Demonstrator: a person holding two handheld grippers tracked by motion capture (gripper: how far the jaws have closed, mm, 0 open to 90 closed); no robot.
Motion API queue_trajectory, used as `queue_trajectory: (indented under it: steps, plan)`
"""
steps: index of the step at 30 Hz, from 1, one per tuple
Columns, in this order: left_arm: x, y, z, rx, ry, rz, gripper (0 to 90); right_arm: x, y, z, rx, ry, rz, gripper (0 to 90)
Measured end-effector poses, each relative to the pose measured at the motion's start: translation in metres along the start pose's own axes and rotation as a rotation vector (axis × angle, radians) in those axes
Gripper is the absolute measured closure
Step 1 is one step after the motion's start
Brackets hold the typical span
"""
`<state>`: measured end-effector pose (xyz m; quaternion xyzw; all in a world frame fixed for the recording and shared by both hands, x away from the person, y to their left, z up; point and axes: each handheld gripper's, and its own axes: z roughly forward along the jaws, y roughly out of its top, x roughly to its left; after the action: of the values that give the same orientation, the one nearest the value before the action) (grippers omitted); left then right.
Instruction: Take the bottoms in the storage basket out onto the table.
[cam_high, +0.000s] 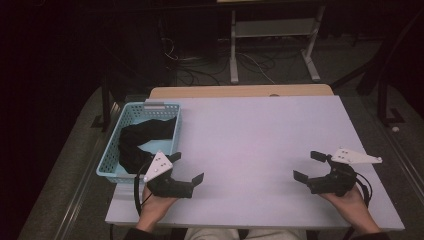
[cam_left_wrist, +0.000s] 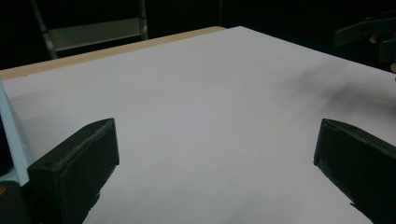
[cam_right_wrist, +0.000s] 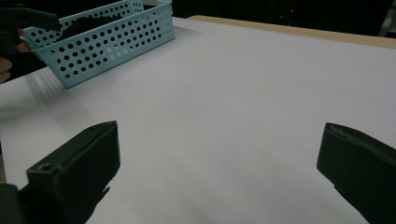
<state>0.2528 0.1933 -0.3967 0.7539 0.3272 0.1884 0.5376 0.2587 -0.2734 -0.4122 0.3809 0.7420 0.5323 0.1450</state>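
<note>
One basket (cam_high: 131, 131), light blue and perforated, stands at the left edge of the white table (cam_high: 250, 140), left of centre in the high view. One black cloth (cam_high: 140, 140) lies in it, bunched and curling along the basket's near part.

Two grippers rest low in the frame, well apart. The left gripper (cam_high: 187, 170) sits at lower left, just beside the basket's near right corner, jaws spread wide with nothing between them. The right gripper (cam_high: 306, 166) sits at lower right, jaws also wide and empty. Each is held by one hand at the bottom edge.

In the left gripper view, bare tabletop lies between the jaws, and the basket's wall (cam_left_wrist: 10, 135) shows at the left edge. In the right gripper view the basket stands at upper left, with open tabletop between it and the jaws.

Beyond the table, at the top of the high view, one grey metal frame (cam_high: 272, 37) stands on the floor among loose cables (cam_high: 200, 65).
</note>
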Motion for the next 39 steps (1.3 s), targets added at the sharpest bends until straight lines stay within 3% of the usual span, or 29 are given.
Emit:
queue_trajectory:
  steps: [31, 39]
  plan:
    - [0.000, 0.005, -0.004, -0.006, -0.006, -0.005, 0.3, 0.002, -0.002, 0.000, 0.024, -0.003, -0.010, 0.0]
    - [0.003, 0.012, -0.007, 0.015, -0.007, 0.016, 1.9, 0.002, -0.002, -0.001, 0.023, -0.002, -0.010, 0.0]
